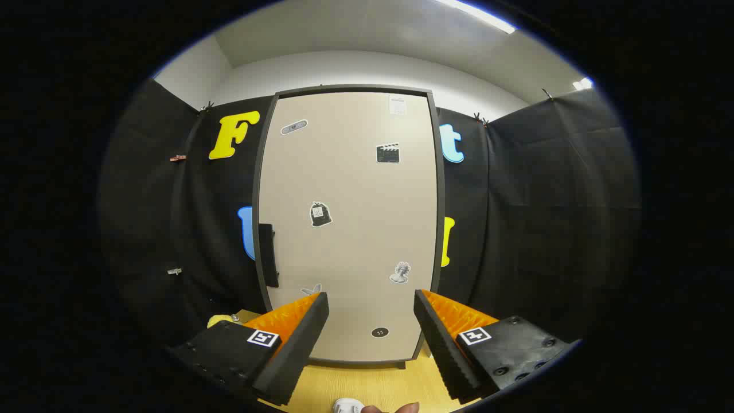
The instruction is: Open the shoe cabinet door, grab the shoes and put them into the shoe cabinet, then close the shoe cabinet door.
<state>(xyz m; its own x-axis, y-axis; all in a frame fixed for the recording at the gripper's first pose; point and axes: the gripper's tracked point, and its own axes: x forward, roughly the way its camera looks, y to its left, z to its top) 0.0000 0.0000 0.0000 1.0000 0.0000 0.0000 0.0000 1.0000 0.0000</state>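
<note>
Tongs (371, 321) spread wide, holding nothing, aimed square at the shoe cabinet door (350, 229), which is shut. Step in hand looks like opening it: swing left to the dark handle (268, 255) on the door's left edge, close on it squarely, then pull along the hinge arc, not straight back. Cabinet stands on the tabletop (367, 384), just beyond the fingertips. A pale shoe (347, 406) sits below, between the fingers, near the camera.
</note>
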